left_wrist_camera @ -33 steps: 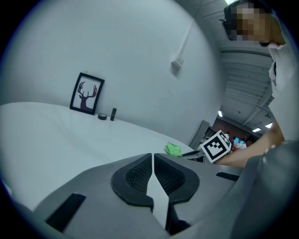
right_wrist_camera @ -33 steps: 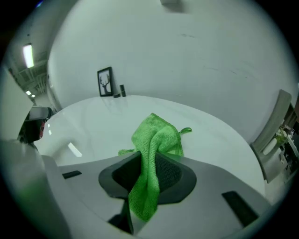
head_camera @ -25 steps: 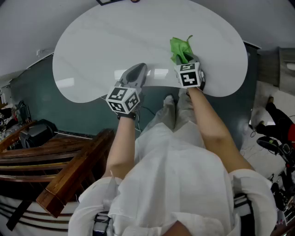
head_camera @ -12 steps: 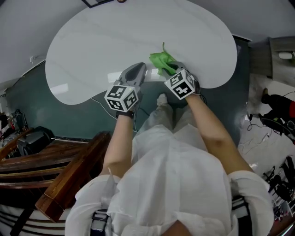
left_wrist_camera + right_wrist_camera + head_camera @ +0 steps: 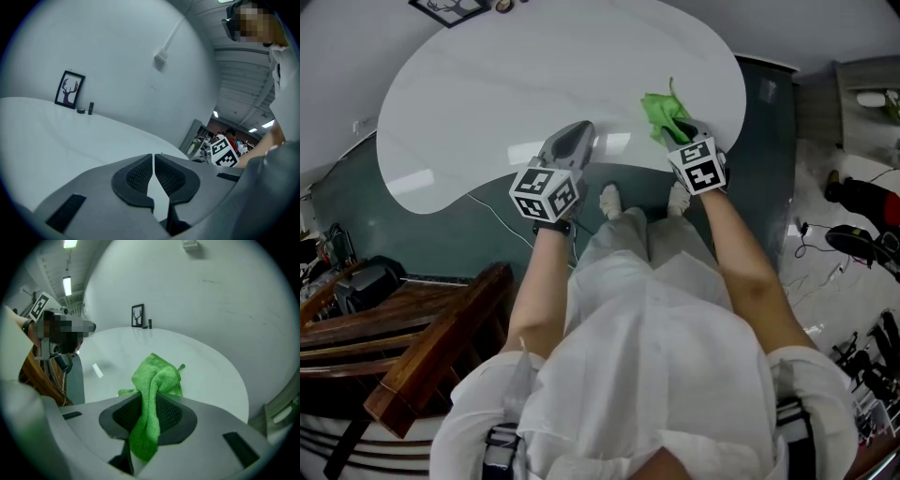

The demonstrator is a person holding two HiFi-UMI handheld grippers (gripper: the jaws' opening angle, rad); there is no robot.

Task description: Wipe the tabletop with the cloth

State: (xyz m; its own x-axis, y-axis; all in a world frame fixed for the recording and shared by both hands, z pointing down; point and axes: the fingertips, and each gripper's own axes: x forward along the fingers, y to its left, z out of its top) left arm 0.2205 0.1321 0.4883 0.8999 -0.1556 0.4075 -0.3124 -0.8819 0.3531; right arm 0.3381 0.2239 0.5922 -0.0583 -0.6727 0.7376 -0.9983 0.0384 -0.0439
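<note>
Since half a second ago, the right gripper (image 5: 684, 134) has carried the green cloth (image 5: 665, 111) rightward along the near edge of the white desk (image 5: 516, 84). The right gripper view shows its jaws clamped on the cloth, whose free end lies bunched on the desk. The left gripper (image 5: 573, 141) is over the near edge, its jaws together and empty. The left gripper view shows a framed deer picture (image 5: 69, 89) against the far wall.

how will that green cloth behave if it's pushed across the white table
Probably floppy: the green cloth droops in folds from the right gripper, whose fingers are shut on it. It looks thin and light, so a push would likely bunch it rather than slide it flat. The tabletop looks smooth and glossy, so it should glide easily.
</note>
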